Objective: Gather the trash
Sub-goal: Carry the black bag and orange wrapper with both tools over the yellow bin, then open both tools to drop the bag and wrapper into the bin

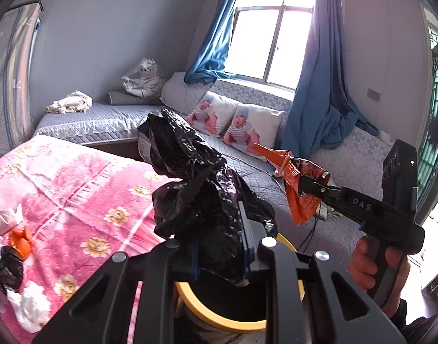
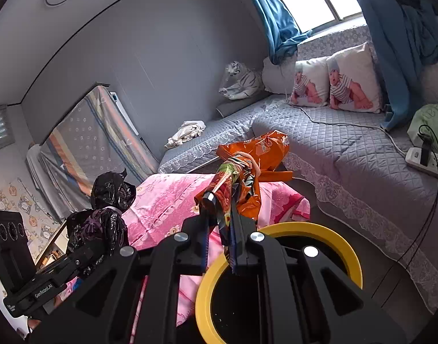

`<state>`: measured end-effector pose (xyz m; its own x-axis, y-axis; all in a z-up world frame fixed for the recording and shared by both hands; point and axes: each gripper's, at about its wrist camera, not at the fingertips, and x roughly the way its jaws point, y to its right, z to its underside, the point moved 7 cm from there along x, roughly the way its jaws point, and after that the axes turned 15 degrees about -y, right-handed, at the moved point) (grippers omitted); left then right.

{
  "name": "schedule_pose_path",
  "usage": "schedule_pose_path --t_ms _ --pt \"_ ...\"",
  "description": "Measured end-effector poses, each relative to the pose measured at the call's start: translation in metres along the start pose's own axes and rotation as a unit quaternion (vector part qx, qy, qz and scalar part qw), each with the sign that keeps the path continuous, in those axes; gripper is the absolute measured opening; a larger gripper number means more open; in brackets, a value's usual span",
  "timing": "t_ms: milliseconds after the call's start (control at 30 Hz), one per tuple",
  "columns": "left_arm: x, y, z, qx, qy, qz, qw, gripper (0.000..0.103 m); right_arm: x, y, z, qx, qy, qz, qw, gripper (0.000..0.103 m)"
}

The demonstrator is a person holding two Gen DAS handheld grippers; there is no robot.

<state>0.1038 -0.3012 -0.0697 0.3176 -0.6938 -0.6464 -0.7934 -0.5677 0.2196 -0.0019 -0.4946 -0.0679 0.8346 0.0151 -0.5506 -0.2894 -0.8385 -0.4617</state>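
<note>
My left gripper [image 1: 219, 246] is shut on a crumpled black plastic bag [image 1: 190, 177] and holds it up over a yellow-rimmed bin [image 1: 219, 315]. The same bag shows at the left of the right wrist view [image 2: 104, 218]. My right gripper [image 2: 219, 218] is shut on an orange snack wrapper [image 2: 256, 154] tied with a rubber band, above the bin's yellow rim [image 2: 327, 229]. In the left wrist view the right gripper [image 1: 305, 185] holds the wrapper [image 1: 293, 183] to the right of the black bag.
A pink floral quilt [image 1: 75, 186] carries more trash at its left edge: an orange scrap [image 1: 21, 242], white tissue [image 1: 29, 306], a black bag [image 1: 6, 266]. A grey quilted bench [image 2: 348, 154] holds baby-print pillows [image 2: 333, 83], a power strip [image 2: 428, 160] and cables.
</note>
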Motion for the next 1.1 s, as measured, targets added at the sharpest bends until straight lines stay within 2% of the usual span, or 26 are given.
schedule_pose_path --t_ms 200,333,567,633,667,700,733,767,933,1100 --pt "0.039 0.01 0.003 -0.006 -0.045 0.036 0.9984 0.02 0.007 0.027 0.011 0.028 -0.025 0.005 0.999 0.01" --pt "0.055 0.018 0.006 -0.004 -0.065 0.046 0.9968 0.02 0.012 0.039 0.015 0.042 -0.036 0.002 0.998 0.011" --pt "0.068 0.02 0.007 -0.014 -0.076 0.05 0.9958 0.02 0.014 0.05 0.015 0.055 -0.04 -0.001 0.998 0.012" --pt "0.068 0.02 0.007 -0.016 -0.077 0.049 0.9957 0.023 0.013 0.051 0.016 0.06 -0.038 -0.001 0.997 0.012" --pt "0.068 0.019 0.007 -0.017 -0.078 0.049 0.9956 0.032 0.012 0.05 0.016 0.061 -0.038 0.001 0.997 0.014" --pt "0.068 0.019 0.008 -0.019 -0.076 0.048 0.9957 0.048 0.01 0.047 0.017 0.062 -0.039 0.003 0.997 0.027" --pt "0.067 0.016 0.008 -0.022 -0.071 0.044 0.9962 0.054 0.01 0.049 0.017 0.067 -0.038 0.002 0.997 0.039" --pt "0.066 0.014 0.008 -0.025 -0.065 0.04 0.9968 0.061 0.009 0.05 0.016 0.074 -0.035 0.0 0.997 0.059" --pt "0.057 -0.004 0.007 -0.05 -0.053 0.034 0.9968 0.063 0.003 0.056 0.015 0.089 -0.025 0.005 0.996 0.059" --pt "0.03 -0.028 -0.001 -0.063 -0.021 -0.002 0.9978 0.064 -0.003 0.056 0.011 0.085 -0.013 0.008 0.996 0.059"
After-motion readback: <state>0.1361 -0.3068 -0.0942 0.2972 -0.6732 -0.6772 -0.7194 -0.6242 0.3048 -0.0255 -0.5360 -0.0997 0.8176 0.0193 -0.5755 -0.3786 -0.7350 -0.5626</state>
